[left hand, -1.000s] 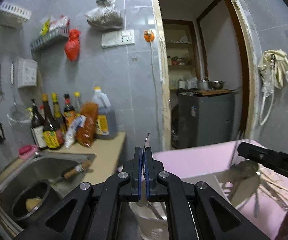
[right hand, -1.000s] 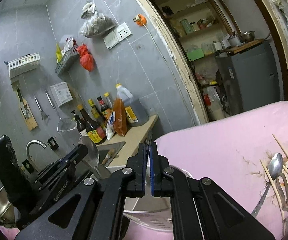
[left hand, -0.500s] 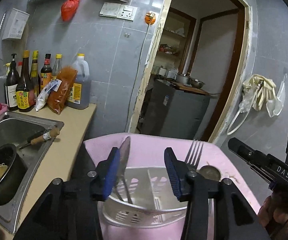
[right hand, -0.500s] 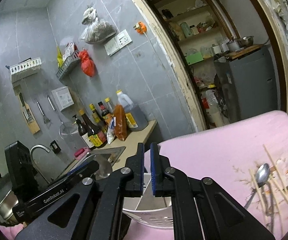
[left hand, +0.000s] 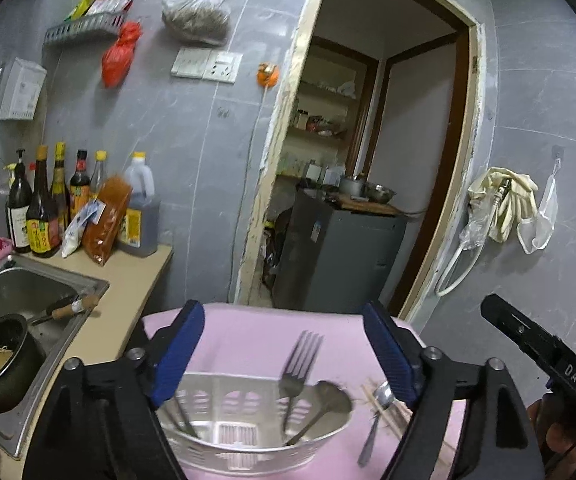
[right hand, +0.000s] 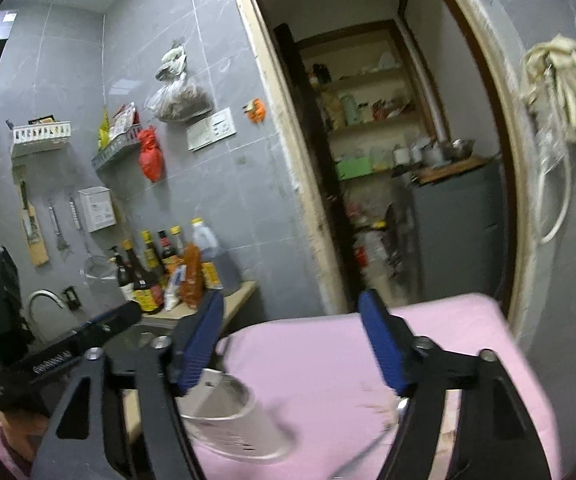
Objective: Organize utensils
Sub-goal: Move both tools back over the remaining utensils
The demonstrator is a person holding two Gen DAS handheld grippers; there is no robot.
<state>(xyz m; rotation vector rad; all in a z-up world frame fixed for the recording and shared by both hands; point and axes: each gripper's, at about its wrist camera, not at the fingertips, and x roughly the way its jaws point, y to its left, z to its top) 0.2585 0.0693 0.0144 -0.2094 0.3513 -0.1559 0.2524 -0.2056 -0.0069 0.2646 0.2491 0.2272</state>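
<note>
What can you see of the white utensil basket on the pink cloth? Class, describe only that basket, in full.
The white utensil basket looks like plastic, oval, with slotted and arched cut-outs in its walls and an inner divider. It stands upright on the pink cloth, near the edge by the counter. A fork and a ladle-like spoon lean inside at its right end, and another utensil handle at its left. The open left gripper hovers above it without touching. In the right wrist view it is blurred.
</note>
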